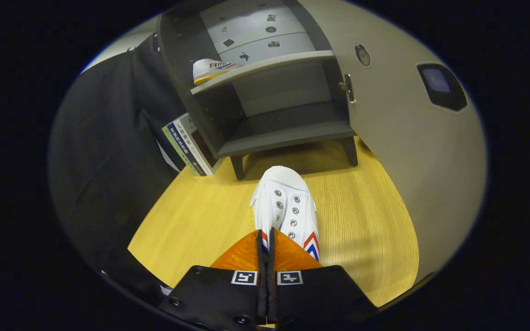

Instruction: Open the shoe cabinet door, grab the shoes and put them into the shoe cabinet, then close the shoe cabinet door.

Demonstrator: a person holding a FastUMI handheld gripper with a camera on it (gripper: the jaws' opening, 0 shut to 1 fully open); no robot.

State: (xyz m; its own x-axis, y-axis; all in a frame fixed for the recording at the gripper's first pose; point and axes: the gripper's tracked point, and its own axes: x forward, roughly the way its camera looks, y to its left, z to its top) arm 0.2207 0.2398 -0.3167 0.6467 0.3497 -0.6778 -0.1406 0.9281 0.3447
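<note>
Gripper (266,239) clamped on shoe (285,207), toe toward open cabinet (288,133); second shoe (210,69) sat on upper shelf (265,66), door (384,105) swung right.

The tongs (266,239) point forward — fingers pressed nearly together, clamped

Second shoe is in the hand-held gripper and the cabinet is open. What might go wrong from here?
1. The hand-held gripper pinches only a thin edge at the heel of the white shoe, so it may swing or slip.
2. The open door stands close beside the path and could be bumped.
3. The upper shelf already holds a shoe; the toe could knock it.
</note>
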